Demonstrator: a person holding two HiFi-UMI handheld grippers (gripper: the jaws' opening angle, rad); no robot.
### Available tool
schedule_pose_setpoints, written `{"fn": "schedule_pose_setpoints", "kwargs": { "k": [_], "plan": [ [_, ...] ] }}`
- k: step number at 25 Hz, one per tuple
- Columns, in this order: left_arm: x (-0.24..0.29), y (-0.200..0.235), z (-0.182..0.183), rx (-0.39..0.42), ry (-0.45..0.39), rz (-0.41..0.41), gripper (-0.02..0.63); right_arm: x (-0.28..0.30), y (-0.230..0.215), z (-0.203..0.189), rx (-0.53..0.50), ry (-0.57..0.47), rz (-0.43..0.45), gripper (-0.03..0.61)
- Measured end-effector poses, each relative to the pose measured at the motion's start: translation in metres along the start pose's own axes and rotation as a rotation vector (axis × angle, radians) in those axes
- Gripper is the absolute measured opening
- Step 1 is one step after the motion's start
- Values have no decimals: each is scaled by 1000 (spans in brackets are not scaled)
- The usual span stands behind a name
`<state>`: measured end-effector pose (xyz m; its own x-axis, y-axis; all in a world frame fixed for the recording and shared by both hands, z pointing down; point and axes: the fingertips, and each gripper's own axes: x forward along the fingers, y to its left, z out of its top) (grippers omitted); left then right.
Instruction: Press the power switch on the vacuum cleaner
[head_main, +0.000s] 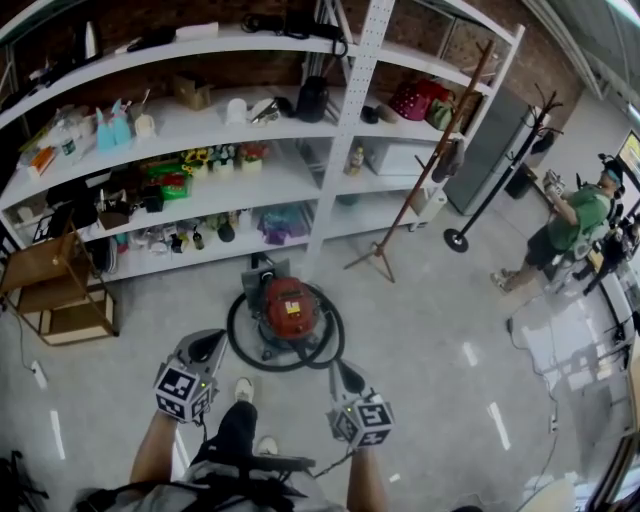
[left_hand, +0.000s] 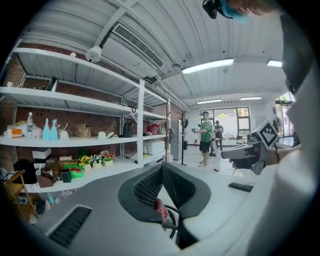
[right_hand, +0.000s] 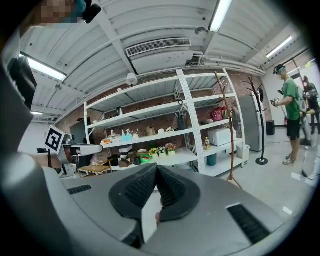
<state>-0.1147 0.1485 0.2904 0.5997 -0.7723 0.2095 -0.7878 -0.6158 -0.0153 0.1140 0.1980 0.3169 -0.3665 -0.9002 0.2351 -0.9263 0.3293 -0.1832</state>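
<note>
The red vacuum cleaner (head_main: 288, 305) stands on the floor in front of the shelves, with its black hose (head_main: 240, 345) coiled around it. My left gripper (head_main: 207, 346) hovers just left of and nearer than the vacuum, shut and holding nothing. My right gripper (head_main: 344, 376) hangs to the vacuum's near right, also shut and holding nothing. In the left gripper view the jaws of the left gripper (left_hand: 162, 167) meet at the tips, and a bit of red vacuum (left_hand: 161, 209) shows below them. In the right gripper view the right gripper (right_hand: 156, 167) has its jaws closed too.
A white shelving rack (head_main: 345, 120) full of small items stands behind the vacuum. A wooden stand (head_main: 60, 290) is at the left, a leaning wooden coat rack (head_main: 410, 200) and a black coat stand (head_main: 490, 190) at the right. A person in a green shirt (head_main: 575, 220) stands far right.
</note>
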Motion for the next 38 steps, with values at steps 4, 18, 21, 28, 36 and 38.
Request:
{"fn": "schedule_pose_setpoints", "kwargs": {
  "k": [4, 18, 21, 28, 36, 38],
  "plan": [
    [29, 27, 1, -5, 1, -11, 5, 35, -7, 10, -11, -4, -7, 5],
    [131, 128, 21, -12, 3, -73, 5, 171, -21, 57, 21, -30, -21, 5],
    [151, 144, 17, -21, 18, -84, 5, 196, -30, 59, 17, -20, -45, 5],
    [197, 177, 15, -51, 28, -110, 5, 240, -44, 60, -12, -19, -30, 5],
    [247, 187, -6, -47, 50, -117, 5, 280, -76, 49, 1, 21, -27, 5],
    [259, 186, -15, -47, 70, -109, 5, 288, -85, 40, 6, 40, -10, 5]
  ]
}}
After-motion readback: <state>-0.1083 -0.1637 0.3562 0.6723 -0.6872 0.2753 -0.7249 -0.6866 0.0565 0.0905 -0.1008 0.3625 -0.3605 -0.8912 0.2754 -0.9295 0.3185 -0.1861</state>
